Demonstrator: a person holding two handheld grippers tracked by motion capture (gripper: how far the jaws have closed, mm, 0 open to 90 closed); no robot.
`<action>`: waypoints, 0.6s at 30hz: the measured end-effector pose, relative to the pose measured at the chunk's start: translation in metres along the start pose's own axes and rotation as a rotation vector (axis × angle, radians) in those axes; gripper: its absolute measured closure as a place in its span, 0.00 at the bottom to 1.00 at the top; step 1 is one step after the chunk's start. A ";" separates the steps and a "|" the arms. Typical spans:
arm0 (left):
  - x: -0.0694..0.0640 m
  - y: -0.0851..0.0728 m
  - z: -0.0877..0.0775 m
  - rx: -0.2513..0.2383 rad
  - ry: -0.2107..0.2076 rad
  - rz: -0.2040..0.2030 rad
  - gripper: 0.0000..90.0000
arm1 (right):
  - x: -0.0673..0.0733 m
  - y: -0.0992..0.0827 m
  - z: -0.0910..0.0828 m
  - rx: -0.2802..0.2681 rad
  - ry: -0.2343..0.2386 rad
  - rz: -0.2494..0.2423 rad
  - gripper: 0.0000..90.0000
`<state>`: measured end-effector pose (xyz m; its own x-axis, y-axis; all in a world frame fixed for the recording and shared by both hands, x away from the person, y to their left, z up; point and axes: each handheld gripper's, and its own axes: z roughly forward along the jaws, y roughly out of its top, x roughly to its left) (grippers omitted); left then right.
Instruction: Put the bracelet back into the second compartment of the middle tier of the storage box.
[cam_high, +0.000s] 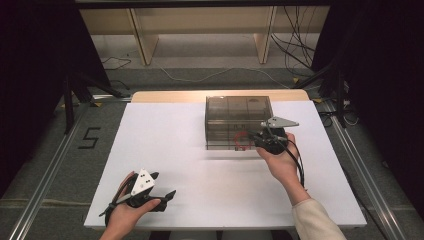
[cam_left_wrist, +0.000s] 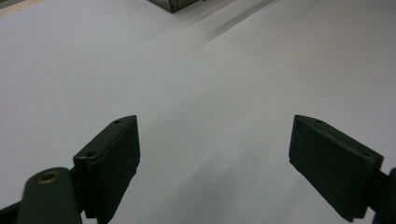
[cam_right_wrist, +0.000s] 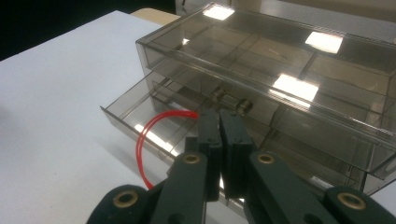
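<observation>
red band (cam_right_wrist: 145, 140): a thin loop, pinched at one end, arching over the open drawer's near-left corner
drawer (cam_right_wrist: 126, 109): pulled out of the smoky organiser box (cam_high: 238, 120), far right on the table (cam_high: 165, 150)
right gripper (cam_right_wrist: 219, 122): jaws closed on the band, just in front of the drawer
left gripper (cam_high: 161, 191): jaws wide apart, holding nothing, near left, well apart
nearer hand: right
writing: a "5" (cam_high: 89, 137) on the floor, left

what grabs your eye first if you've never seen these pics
The smoky see-through drawer box at the far middle of the white table, one drawer pulled partly out. Next, the red loop pinched in the shut right claw at that drawer. The left claw hangs open over bare tabletop.
</observation>
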<state>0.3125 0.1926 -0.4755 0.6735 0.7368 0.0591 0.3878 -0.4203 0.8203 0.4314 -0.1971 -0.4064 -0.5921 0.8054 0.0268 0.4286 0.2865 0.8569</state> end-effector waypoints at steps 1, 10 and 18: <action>0.000 0.000 0.000 0.000 0.000 0.001 0.18 | 0.000 0.000 0.000 0.000 0.000 0.000 0.98; 0.000 -0.001 -0.001 -0.005 -0.003 0.000 0.18 | -0.001 0.003 0.004 0.003 -0.008 -0.004 0.98; 0.000 -0.001 0.000 -0.003 -0.002 -0.002 0.18 | -0.002 0.005 0.009 0.005 -0.010 -0.003 0.98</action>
<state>0.3122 0.1927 -0.4761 0.6742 0.7364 0.0568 0.3870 -0.4177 0.8221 0.4413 -0.1927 -0.4072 -0.5866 0.8096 0.0194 0.4307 0.2916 0.8541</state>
